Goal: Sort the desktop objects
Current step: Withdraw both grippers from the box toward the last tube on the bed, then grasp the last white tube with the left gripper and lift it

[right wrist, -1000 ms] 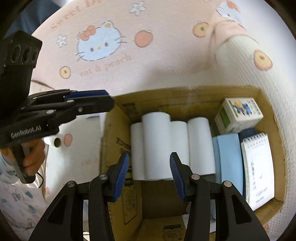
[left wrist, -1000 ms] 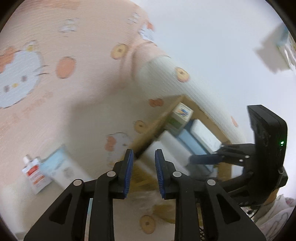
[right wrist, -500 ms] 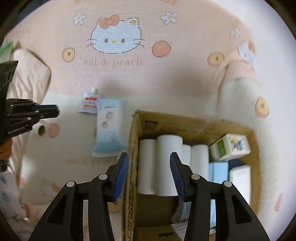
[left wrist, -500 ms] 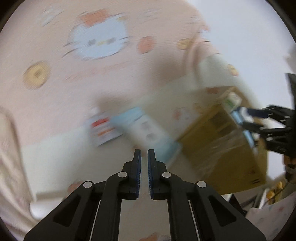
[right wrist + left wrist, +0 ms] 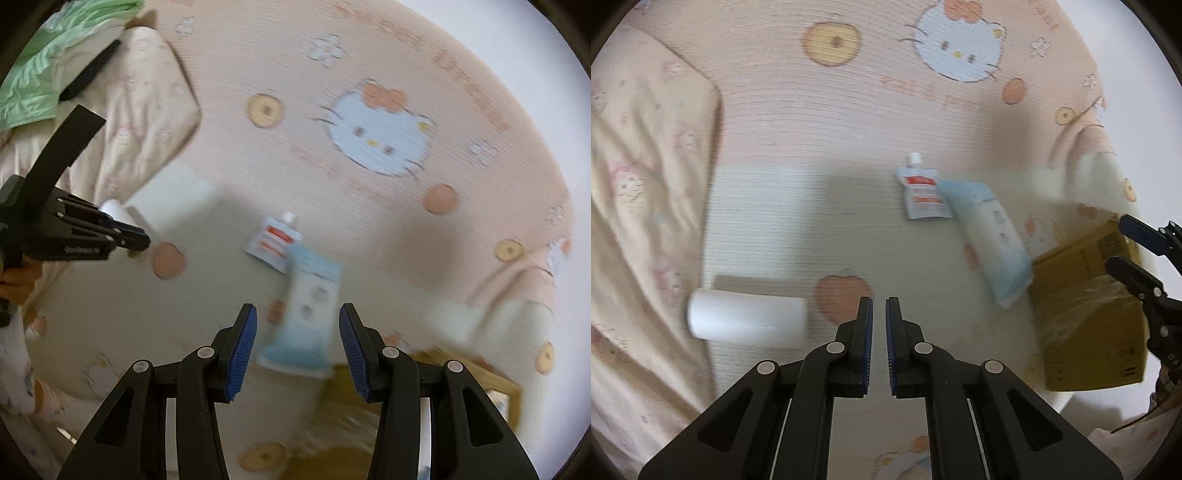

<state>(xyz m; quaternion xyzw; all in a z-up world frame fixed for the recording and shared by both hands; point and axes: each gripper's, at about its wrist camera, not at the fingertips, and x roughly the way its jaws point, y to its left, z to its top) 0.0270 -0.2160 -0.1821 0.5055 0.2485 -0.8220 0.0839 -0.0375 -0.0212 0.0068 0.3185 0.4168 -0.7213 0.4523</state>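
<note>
My left gripper (image 5: 879,314) hangs over the cream mat, its jaws drawn together to a sliver with nothing between them. A white roll (image 5: 746,319) lies on its side just left of it. Farther off lie a white pouch with a red label (image 5: 923,195) and a light blue wipes pack (image 5: 990,240). My right gripper (image 5: 295,343) stands open and empty above the near end of the wipes pack (image 5: 312,306). Behind that pack is the pouch (image 5: 275,243). The left gripper (image 5: 136,240) shows at the left edge, in front of the roll (image 5: 114,210).
A brown cardboard box (image 5: 1089,302) stands right of the wipes pack, blurred at the bottom right of the right wrist view (image 5: 424,387). A cream pillow (image 5: 639,184) borders the mat on the left. A green bag (image 5: 55,55) lies beyond it.
The left jaws closed, and that gripper swung left from the box to beside the roll. The right gripper moved left off the open box to above the wipes pack.
</note>
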